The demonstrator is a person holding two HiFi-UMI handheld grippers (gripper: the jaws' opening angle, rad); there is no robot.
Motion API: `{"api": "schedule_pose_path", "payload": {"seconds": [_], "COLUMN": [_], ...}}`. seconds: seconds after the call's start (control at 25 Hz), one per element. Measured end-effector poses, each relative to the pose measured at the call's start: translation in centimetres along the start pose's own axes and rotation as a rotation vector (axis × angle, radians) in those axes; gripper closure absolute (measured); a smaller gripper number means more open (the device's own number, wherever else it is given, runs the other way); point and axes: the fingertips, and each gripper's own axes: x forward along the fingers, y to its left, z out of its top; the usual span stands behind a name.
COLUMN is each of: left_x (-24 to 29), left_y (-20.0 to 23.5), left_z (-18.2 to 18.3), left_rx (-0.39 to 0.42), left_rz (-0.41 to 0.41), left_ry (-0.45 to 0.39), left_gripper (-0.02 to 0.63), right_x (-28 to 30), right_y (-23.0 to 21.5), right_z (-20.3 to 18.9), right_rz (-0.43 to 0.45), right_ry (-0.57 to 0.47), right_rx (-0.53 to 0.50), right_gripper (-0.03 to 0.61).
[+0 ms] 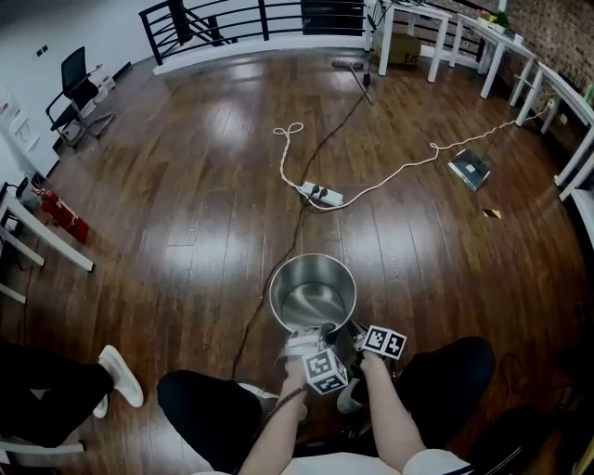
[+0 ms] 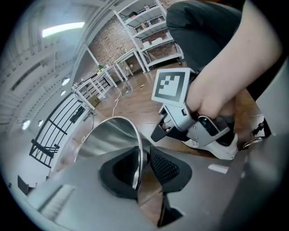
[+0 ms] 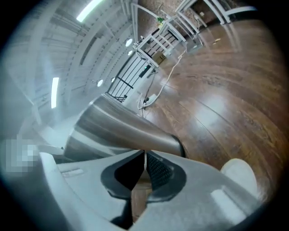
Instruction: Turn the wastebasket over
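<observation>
steel wastebasket (image 1: 312,278) upright on the dark wooden floor (image 1: 186,186), mouth open upward, near the middle of the scene and close in front of the knees of the seated person. left tongs (image 2: 143,168) clenched on the near rim of the wastebasket: thin metal edge pinched between the two dark pads, one pad inside the wall and one outside. right tongs (image 3: 144,168) clenched as well, pads pressed together, just to the right of the left tongs on the same near side, with the tips close against the outer wall of the wastebasket; a thin pale line between the pads, not clear whether rim or only a gap. hand (image 2: 216,90) wrapped around the right tongs, marker cube (image 2: 170,85) on top of them, white shoe (image 2: 216,146) on the floor under them. farther on the floor, a white power strip (image 1: 321,194) with a white cable (image 1: 390,176) looping away to the right, and a dark cable (image 1: 263,301) passing just left of the wastebasket. far left, a black office chair (image 1: 74,88) and a red fire extinguisher (image 1: 58,209); at the far end a black railing (image 1: 251,19); along the far right wall white worktops (image 1: 548,79).
</observation>
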Motion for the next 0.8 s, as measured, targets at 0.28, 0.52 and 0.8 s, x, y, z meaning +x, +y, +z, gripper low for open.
{"api": "schedule_pose_path", "payload": {"seconds": [0.28,0.52,0.8], "left_x": [-5.7,-15.5,-27.5], "left_y": [4.2,5.9,3.6], "left_z": [-1.1,0.1,5.2], "left_rx": [-0.51,-0.66,-0.613], "left_rz": [0.143,0.334,0.345], "left_ry": [-0.194,-0.404,-0.661], "left_gripper": [0.437,0.42,0.394], "right_x": [-6.3,-16.2,-28.8], "right_y": [7.4,15.0,22.6], "right_z": [2.7,3.3,-1.6], "right_rz": [0.113,0.185,0.176], "right_ry": [-0.127,-0.305,-0.566], "right_rx": [-0.302,-0.651,-0.821], "right_gripper": [0.574,0.541,0.518]}}
